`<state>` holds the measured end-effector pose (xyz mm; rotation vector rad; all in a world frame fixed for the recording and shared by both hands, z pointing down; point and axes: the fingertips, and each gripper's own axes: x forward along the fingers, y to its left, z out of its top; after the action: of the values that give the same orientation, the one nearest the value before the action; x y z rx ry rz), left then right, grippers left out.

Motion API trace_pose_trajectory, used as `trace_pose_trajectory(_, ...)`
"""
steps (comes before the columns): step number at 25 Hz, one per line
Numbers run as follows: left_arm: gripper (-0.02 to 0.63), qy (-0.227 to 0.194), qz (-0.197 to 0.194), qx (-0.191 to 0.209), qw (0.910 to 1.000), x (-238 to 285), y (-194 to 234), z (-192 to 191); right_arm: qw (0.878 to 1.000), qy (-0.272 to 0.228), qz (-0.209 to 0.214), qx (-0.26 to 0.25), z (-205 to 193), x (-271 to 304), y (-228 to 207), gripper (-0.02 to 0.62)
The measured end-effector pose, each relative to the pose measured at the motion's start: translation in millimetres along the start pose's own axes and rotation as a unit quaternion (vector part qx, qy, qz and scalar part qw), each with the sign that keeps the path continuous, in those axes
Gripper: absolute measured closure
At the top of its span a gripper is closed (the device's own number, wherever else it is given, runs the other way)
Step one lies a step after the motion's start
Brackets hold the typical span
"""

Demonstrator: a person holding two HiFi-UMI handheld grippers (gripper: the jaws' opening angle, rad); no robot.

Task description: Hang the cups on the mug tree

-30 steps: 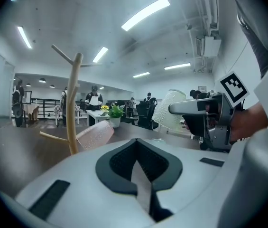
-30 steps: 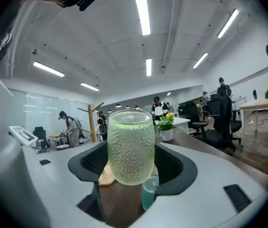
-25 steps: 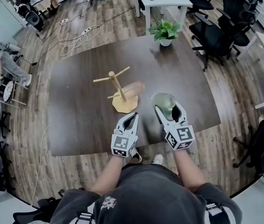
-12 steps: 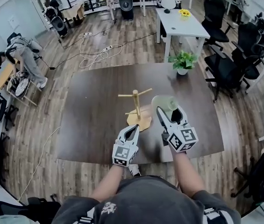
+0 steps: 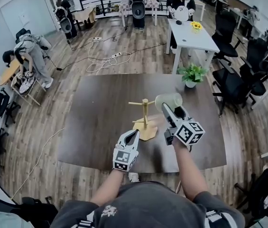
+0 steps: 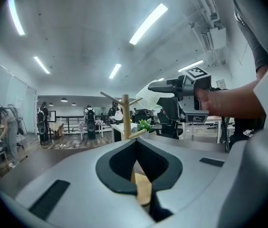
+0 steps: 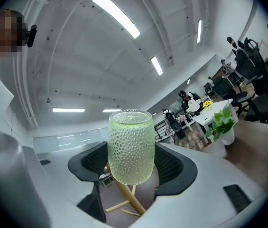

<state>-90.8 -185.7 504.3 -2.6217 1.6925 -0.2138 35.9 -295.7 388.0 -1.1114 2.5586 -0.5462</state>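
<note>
Head view looks steeply down; 2 low gripper views share the mug tree (image 5: 145,114).

Brightly lit by ceiling strip lights (image 6: 148,23), glare around tubes, soft shadows, strong fisheye bending, black vignetted corners, near foreground blurred.

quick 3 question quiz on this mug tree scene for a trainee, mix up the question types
1. True or false: the left gripper has its jaws wide apart.
2. What does the right gripper grip?
3. How many cups hang on the mug tree? A none, B one, C two.

Key:
1. False. Its jaws are together and hold nothing.
2. The green glass cup, lifted off the table beside the mug tree.
3. A. Every peg in view is bare.
</note>
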Motion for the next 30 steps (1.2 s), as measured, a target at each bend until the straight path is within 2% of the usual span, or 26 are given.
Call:
trace_pose_trajectory(6, 0.606, -0.001, 0.008, -0.001, 1.0, 0.1, 1.3, -1.0, 0.996, 0.033, 0.03, 0.072, -14.2, 11.2, -5.9, 0.273)
trace_pose_trajectory(13, 0.606, -0.004, 0.021, -0.017, 0.9996, -8.9, 16.3, -4.6, 0.989, 0.073, 0.05, 0.122, -43.9, 23.5, -4.2, 0.273)
trace_pose_trajectory(18, 0.606, -0.009, 0.012, -0.02, 0.9997, -5.2, 13.9, -4.3, 0.977, 0.076, 0.067, 0.187, -53.8, 24.9, -7.3, 0.273)
trace_pose_trajectory(21, 0.606, -0.005, 0.014, -0.022, 0.9997, -4.3, 16.0, -5.2, 0.966, 0.07, 0.113, 0.222, -51.5, 30.6, 0.2, 0.273)
trace_pose_trajectory(24, 0.606, -0.001, 0.015, -0.022, 0.9996, -3.5, 15.8, -7.2, 0.962, 0.068, 0.139, 0.227, -47.8, 33.5, 3.1, 0.273)
trace_pose_trajectory(30, 0.606, -0.004, 0.014, -0.016, 0.9998, -1.5, 15.4, -6.0, 0.961, 0.061, 0.138, 0.234, -47.1, 34.0, 5.2, 0.273)
